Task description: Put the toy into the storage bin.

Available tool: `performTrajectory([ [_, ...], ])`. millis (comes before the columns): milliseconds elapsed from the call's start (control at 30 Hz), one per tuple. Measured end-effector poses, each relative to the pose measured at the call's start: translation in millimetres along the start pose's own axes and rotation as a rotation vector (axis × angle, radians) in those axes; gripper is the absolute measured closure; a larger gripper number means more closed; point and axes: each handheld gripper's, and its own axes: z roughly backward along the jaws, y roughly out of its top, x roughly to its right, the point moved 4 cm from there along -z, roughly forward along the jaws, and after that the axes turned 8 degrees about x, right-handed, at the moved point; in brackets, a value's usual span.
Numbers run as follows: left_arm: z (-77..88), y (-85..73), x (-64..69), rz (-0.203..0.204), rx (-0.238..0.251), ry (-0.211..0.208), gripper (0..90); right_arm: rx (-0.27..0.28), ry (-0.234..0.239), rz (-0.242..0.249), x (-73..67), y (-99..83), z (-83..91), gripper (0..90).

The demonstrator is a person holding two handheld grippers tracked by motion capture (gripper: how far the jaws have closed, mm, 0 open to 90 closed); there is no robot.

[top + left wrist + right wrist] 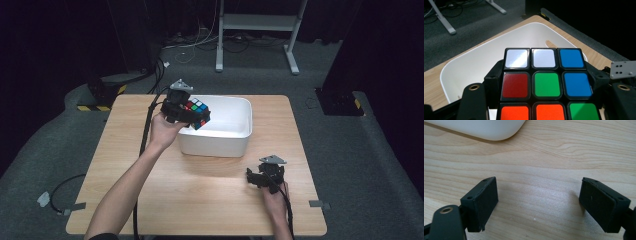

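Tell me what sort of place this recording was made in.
Probably a lab or recording studio, not a home: a lone wooden table on grey carpet, black curtains around, loose cables and a metal stand's frame behind.

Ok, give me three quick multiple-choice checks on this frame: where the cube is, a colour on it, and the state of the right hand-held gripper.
1. Where is the puzzle cube?
A. On the floor
B. Held over the white tub
C. On the table beside the right hand

2. What colour is the centre sticker of the cube face seen in the left gripper view?
A. Yellow
B. Green
C. Black

3. How does the right hand-held gripper stand?
A. Open, nothing between its jaws
B. Shut on the cube
C. Shut on the tub's rim

Answers: 1 B, the left hand-held gripper grips it above the tub's near left corner. 2 B, green square in the middle. 3 A, bare table shows between the jaws.
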Motion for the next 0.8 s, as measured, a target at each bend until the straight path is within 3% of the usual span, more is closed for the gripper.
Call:
performTrajectory([
  [800, -39.1, 27.9, 2.3, -0.021, -0.016, -0.017, 33.6, 0.001, 0.002, 0.001, 0.1, 0.0, -0.1, 15.5],
])
